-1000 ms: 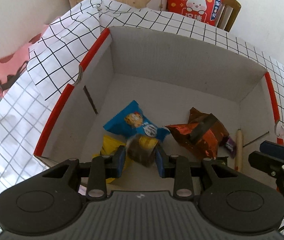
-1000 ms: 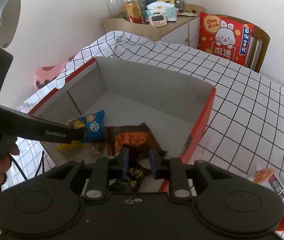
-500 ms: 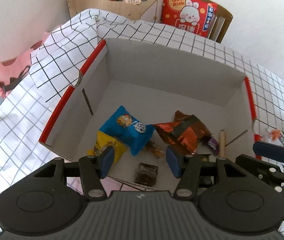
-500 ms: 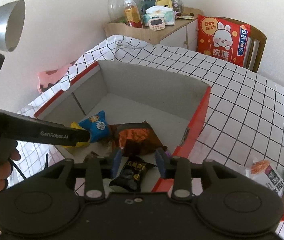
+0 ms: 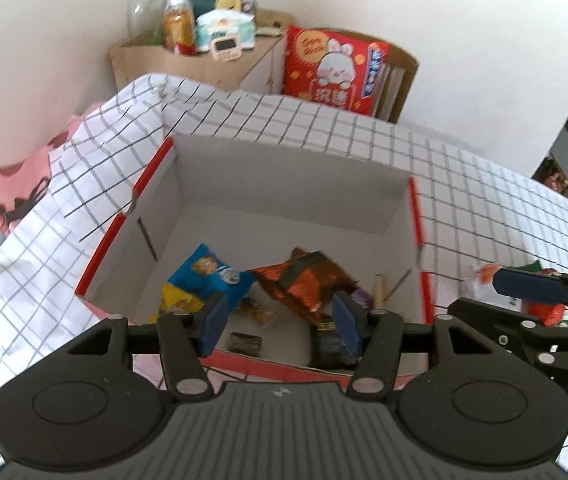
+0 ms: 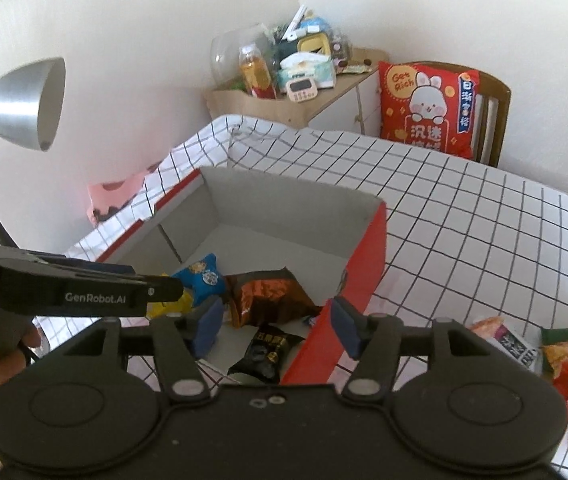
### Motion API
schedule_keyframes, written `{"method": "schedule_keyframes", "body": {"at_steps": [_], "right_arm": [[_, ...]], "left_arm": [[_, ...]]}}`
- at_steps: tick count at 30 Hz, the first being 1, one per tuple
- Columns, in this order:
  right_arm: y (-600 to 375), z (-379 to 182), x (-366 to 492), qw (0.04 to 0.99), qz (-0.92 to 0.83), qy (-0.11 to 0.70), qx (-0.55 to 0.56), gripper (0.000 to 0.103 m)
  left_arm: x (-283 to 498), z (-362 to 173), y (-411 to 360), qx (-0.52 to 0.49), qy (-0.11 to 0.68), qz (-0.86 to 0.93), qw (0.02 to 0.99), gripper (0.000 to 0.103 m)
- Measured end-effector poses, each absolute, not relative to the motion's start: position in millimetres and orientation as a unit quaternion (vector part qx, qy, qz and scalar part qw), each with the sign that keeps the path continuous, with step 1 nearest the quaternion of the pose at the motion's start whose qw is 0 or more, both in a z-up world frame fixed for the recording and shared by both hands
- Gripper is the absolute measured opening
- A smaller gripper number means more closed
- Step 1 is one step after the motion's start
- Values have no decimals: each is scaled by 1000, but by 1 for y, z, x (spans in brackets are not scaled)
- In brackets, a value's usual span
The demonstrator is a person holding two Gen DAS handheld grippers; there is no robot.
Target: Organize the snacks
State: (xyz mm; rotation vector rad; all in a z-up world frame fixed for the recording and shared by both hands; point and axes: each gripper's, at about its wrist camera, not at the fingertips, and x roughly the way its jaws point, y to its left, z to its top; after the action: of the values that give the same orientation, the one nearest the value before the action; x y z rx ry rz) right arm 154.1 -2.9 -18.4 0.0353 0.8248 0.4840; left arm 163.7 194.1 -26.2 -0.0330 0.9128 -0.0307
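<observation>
A red cardboard box (image 5: 396,188) with a white inside stands on the checked tablecloth and holds snacks: a blue pack (image 5: 207,276), a yellow pack (image 5: 175,300), an orange-brown foil bag (image 5: 304,280), a small brown pack (image 5: 245,343) and a black pack (image 6: 269,350). My left gripper (image 5: 279,322) is open and empty above the box's near edge. My right gripper (image 6: 277,322) is open and empty above the box's near right corner. The box also shows in the right wrist view (image 6: 368,256).
Several loose snack packs (image 6: 564,360) lie on the tablecloth right of the box. A wooden stick (image 5: 378,292) lies inside the box. A lamp (image 6: 15,108) stands at the left. A cabinet with clutter (image 5: 203,52) and a chair with a red cushion (image 5: 336,68) stand behind the table.
My left gripper opened and dropped the small brown pack into the box. My right gripper opened and dropped the black pack into the box. Both grippers rose and drew back.
</observation>
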Motion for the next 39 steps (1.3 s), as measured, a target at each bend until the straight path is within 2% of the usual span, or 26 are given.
{"method": "schedule_keyframes", "body": {"at_steps": [2,20,23,27,39], "right_arm": [[-10,-14,149,891,230,390,21,64],[-96,8,91,928,156,335,50,88],[-115,5,84,930,138,336,56,90],[-144,-1,74,935,109,332,65,101],[-216,-34,60,933,32,358,27,102]], "left_arm": [[158,-20,185,-13,430,-26,902,64],[124,-9,97,11,384,-111,917,68],[124,-14,79,11,385,-125,914,73],[124,-22,59,8,391,-140,910,74],[152,-58,3,-7,449,-125,885,74]]}}
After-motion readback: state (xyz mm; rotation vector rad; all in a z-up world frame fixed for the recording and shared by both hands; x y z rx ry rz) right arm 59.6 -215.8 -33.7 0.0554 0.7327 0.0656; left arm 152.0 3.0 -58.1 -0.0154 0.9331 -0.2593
